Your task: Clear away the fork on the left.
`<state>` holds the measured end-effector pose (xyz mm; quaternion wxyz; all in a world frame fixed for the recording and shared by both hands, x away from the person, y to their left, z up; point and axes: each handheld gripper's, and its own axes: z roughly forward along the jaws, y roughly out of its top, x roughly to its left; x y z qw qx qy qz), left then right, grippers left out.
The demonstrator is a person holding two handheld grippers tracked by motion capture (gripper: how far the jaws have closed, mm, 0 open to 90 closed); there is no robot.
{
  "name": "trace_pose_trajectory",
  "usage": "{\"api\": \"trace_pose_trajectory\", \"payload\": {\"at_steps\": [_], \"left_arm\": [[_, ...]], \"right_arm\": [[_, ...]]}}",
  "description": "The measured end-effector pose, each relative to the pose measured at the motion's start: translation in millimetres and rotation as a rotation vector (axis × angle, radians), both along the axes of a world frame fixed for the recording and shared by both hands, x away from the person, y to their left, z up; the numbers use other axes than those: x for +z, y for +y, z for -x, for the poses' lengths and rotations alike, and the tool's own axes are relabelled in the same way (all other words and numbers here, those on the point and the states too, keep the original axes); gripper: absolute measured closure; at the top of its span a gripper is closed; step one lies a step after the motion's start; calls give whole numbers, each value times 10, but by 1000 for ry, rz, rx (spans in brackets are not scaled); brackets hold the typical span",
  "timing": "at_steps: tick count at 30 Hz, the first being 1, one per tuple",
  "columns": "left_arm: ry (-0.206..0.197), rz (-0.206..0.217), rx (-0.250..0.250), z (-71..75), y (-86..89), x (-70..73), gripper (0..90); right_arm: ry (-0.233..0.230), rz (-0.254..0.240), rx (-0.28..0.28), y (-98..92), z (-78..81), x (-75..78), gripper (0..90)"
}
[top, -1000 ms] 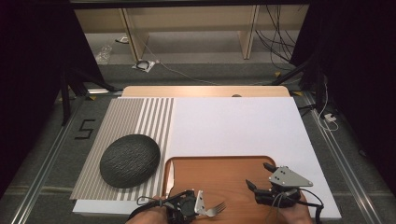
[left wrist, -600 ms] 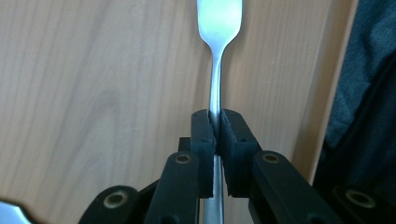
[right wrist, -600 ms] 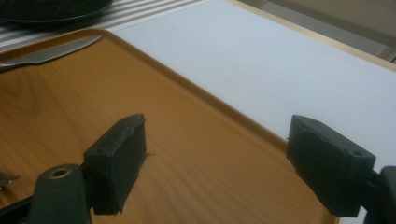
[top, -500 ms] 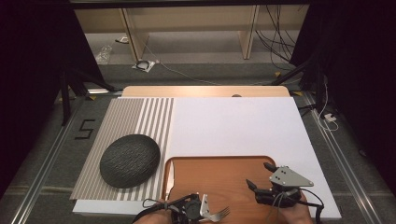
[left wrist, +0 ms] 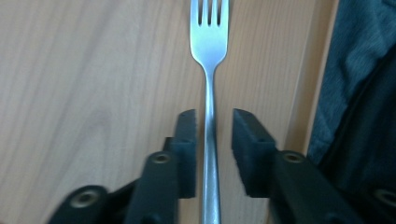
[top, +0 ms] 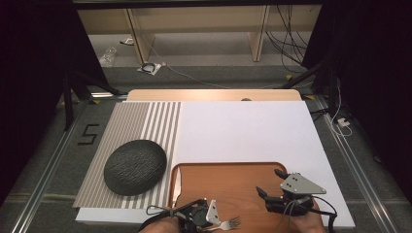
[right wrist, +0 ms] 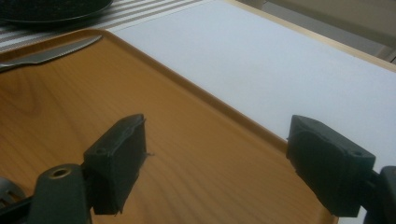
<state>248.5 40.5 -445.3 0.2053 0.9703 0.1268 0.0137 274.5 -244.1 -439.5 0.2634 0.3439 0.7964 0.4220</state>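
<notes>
Nearest the person, at the bottom edge of the high view, the left claw (top: 214, 224) lies low over the near part of the wooden tray (top: 228, 170) with a fork (top: 230, 224) in front of it, tines pointing toward the right claw. In the left gripper view the fork's handle (left wrist: 209, 154) runs up between the 2 black jaws, which have just been opening: the handle sits close against one pad, a clear gap shows on the other side, and the pads no longer press on it. The fork lies on the tray's wood, near its front rim. A little farther in and to the right, the right claw (top: 272, 183) rests over the tray's right part, its jaws well apart with nothing between them, as the right gripper view (right wrist: 215, 154) shows. A knife (top: 177, 187) lies along the tray's left edge. Beyond the tray to the left, a dark round plate (top: 135, 166) sits on the striped mat (top: 145, 121). The white surface (top: 243, 131) stretches behind.
</notes>
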Motion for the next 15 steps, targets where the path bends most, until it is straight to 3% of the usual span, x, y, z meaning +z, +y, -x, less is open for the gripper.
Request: {"api": "trace_pose_trajectory", "payload": {"at_steps": [5,9,15], "left_arm": [[-13,19,-1,5,-4,2,610],[-33,49,-11,13,-9,18,604],[-61,89,-38,46,-22,20,764]], "right_arm": [[2,-2,-2,4,3,1,211],[-1,0,0,1,1,1,211],[1,-3,-2,0,4,4,211]]}}
